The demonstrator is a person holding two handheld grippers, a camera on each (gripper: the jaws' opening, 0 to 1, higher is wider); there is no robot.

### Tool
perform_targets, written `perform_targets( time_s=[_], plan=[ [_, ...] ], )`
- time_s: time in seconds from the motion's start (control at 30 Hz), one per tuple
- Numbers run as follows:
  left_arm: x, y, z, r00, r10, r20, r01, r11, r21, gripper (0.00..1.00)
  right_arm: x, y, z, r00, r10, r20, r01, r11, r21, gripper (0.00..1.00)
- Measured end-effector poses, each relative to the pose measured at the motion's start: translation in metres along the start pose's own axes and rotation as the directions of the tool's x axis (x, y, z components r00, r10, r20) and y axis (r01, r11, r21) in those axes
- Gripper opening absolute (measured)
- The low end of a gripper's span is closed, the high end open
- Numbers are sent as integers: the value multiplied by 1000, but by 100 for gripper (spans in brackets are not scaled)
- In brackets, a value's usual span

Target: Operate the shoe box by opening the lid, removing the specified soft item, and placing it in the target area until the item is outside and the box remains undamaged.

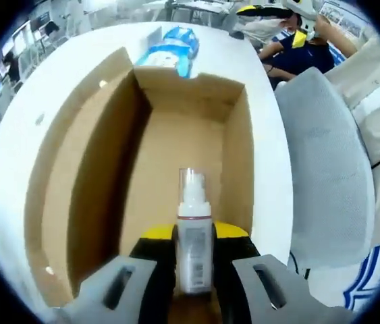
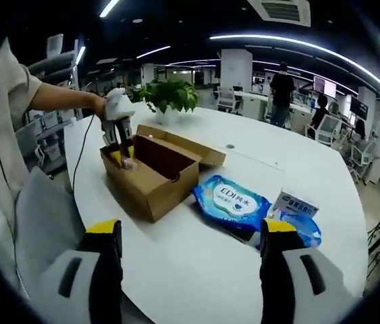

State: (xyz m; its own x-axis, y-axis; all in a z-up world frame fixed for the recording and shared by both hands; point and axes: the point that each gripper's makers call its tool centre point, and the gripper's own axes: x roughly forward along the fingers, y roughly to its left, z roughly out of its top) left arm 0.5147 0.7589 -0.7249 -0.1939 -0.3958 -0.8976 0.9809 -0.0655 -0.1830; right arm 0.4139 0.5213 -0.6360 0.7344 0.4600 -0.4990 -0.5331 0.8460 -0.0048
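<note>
In the left gripper view an open brown cardboard shoe box (image 1: 95, 169) lies below me, its lid folded out to the left. My left gripper (image 1: 195, 260) is shut on a small white pump bottle (image 1: 194, 236) with a clear cap, held upright over the box's inside. From the right gripper view the same box (image 2: 152, 177) stands on the white table, with the left gripper (image 2: 123, 152) and the bottle (image 2: 128, 163) at its near-left corner. My right gripper (image 2: 190, 266) is open above the table, well away from the box, with nothing between its jaws.
A blue wet-wipes pack (image 2: 231, 199) and a small white carton (image 2: 293, 204) lie right of the box; the pack (image 1: 171, 52) also shows beyond the box. A potted plant (image 2: 168, 98) stands behind. A grey chair (image 1: 328, 169) sits at the table edge (image 1: 274, 135). People sit at far desks.
</note>
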Motion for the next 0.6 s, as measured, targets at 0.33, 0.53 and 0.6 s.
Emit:
perform_targets(
  time_s=[0.33,0.53,0.6],
  plan=[
    [-16,-19,37,995,-22,93,17,998,57,17,22,22,16,995,103,-10,-103,989,-108,69],
    [-23,-35,60,992,-36,119,20,992,128,17,28,37,24,988,154,-6,-153,979,-134,59],
    [-24,-40,65,992,-41,123,23,989,144,17,30,41,27,986,164,1,-163,977,-138,57]
  ],
)
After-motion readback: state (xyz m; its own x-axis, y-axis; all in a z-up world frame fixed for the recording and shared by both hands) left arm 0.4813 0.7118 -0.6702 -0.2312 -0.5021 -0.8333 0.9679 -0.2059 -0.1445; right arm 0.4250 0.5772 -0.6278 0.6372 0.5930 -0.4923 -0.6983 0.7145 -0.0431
